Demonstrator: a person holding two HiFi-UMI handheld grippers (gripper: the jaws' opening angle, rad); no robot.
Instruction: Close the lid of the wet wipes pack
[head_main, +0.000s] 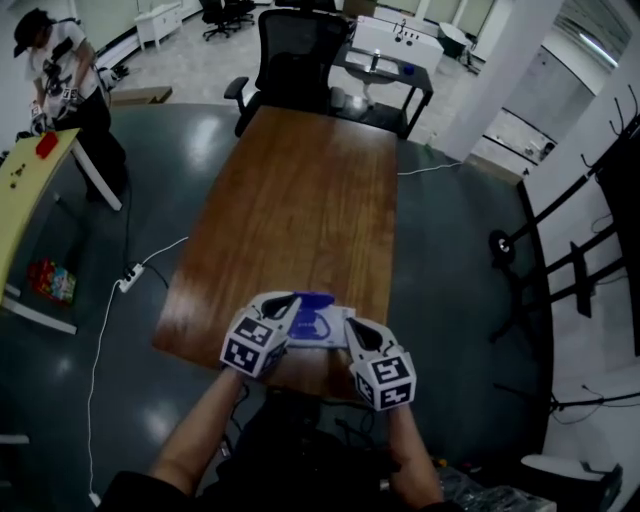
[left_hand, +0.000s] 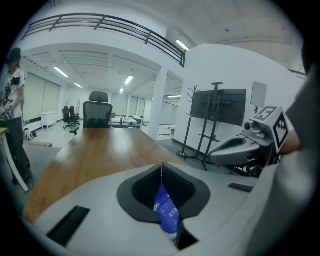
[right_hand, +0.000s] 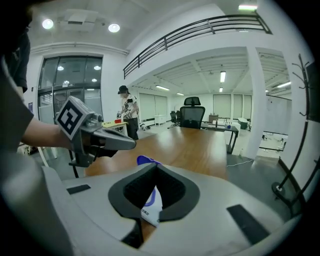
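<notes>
The wet wipes pack (head_main: 316, 325), blue and white, lies at the near edge of the wooden table (head_main: 300, 200), between my two grippers. Its blue lid (head_main: 312, 298) stands raised at the far side. My left gripper (head_main: 288, 308) is shut on the pack's left end; blue film (left_hand: 167, 212) is pinched between its jaws (left_hand: 162, 172). My right gripper (head_main: 351, 328) is shut on the right end, where white and blue film (right_hand: 151, 202) sits in its jaws (right_hand: 156, 170). The blue lid (right_hand: 147, 160) shows just past them, with the left gripper (right_hand: 92, 132) beyond.
A black office chair (head_main: 300, 50) stands at the table's far end, with a white desk (head_main: 390, 50) behind it. A person (head_main: 60, 75) works at a yellow table (head_main: 25, 190) on the left. A power strip (head_main: 130, 278) and cable lie on the floor. Black stands (head_main: 580, 260) are at the right.
</notes>
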